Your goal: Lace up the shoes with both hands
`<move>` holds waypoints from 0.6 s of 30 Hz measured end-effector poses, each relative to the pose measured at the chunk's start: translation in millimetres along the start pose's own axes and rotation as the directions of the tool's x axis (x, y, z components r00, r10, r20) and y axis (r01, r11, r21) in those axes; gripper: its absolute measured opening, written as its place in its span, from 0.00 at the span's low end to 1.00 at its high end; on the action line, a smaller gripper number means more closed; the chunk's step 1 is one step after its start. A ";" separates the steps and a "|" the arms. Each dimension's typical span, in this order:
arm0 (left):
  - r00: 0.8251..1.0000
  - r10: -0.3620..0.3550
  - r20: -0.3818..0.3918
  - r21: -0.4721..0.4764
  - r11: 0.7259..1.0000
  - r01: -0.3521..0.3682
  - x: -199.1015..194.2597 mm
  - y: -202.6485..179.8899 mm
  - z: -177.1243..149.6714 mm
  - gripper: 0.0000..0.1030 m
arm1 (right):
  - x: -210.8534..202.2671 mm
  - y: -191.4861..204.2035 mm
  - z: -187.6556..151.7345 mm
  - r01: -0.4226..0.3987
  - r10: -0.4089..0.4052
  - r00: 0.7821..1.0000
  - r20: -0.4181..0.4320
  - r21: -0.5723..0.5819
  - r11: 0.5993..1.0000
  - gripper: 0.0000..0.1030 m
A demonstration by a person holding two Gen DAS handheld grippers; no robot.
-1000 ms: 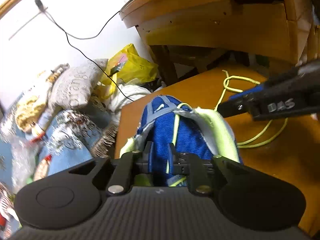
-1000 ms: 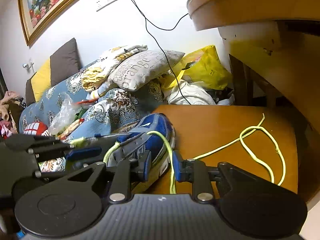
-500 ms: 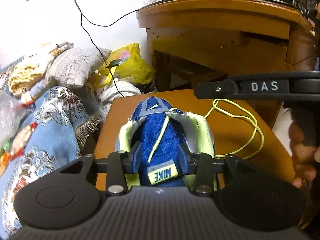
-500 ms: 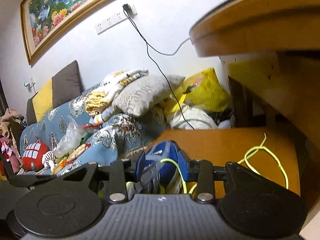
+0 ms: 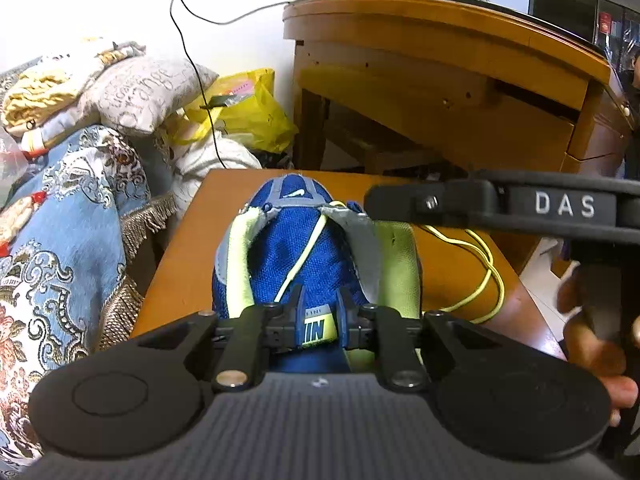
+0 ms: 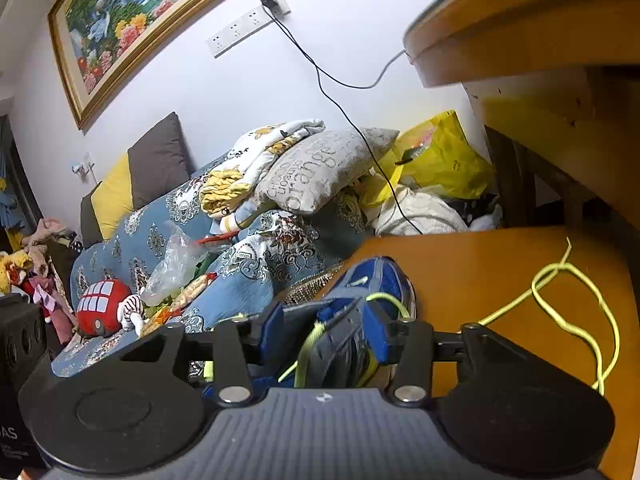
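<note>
A blue shoe (image 5: 304,240) with pale yellow-green lining stands on a low wooden table (image 5: 184,256), toe pointing away. My left gripper (image 5: 320,310) is at the heel end, its jaws closed in on the tongue's yellow label. One neon lace (image 5: 306,254) strand runs down the tongue, and the rest lies looped on the table (image 6: 560,292) to the right. My right gripper (image 6: 325,330) is open over the shoe's (image 6: 380,276) right side, with a grey eyelet flap and lace between its fingers. Its black body (image 5: 560,204) crosses the left wrist view, held by a hand (image 5: 592,320).
A tall wooden table (image 5: 440,60) overhangs the far side and right. A sofa with a blue patterned cover (image 5: 60,220), pillows (image 6: 324,168) and a yellow bag (image 5: 252,112) sits to the left and behind. A black cable (image 6: 340,92) hangs down the wall.
The left jaws have narrowed from wide apart onto the tongue label. The right gripper has let the lace go, opened wider, and now sits over the shoe's side.
</note>
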State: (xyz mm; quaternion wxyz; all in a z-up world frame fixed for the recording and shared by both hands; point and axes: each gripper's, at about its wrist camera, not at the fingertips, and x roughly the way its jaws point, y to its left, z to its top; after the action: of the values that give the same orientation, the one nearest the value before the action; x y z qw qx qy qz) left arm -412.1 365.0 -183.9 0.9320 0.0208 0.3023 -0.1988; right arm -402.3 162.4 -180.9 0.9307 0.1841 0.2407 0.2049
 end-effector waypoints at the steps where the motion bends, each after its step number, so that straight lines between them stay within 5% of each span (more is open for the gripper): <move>1: 1.000 0.000 0.005 -0.001 1.000 0.000 -0.6 0.2 -0.4 0.19 | -0.1 -2.0 -1.8 -0.001 0.001 1.000 -0.006 0.008 1.000 0.54; 7: 0.999 -0.001 0.037 -0.005 1.000 0.001 -4.5 1.5 -3.1 0.20 | -12.8 -9.5 -14.0 0.011 -0.011 1.000 0.027 0.016 1.000 0.60; 9: 0.999 -0.001 0.048 -0.006 1.000 0.001 -5.8 1.9 -4.0 0.21 | -22.3 -11.7 -21.6 0.052 -0.054 0.996 0.073 0.029 0.998 0.81; 11: 0.998 -0.013 0.060 -0.010 1.000 0.014 -9.7 4.3 -4.3 0.22 | -34.6 -14.8 -30.3 0.118 -0.125 0.985 0.122 0.067 0.991 0.90; 18: 0.995 -0.043 0.092 -0.055 0.997 0.048 -22.5 12.1 -0.1 0.22 | -55.6 -33.0 -53.0 0.194 -0.194 0.967 0.165 0.017 0.981 0.91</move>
State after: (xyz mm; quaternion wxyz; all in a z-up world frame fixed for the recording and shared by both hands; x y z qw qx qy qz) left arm -424.1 384.1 -172.1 0.9402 -0.0219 0.2658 -0.2120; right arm -464.8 121.2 -217.9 0.9630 0.1765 0.1794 0.0968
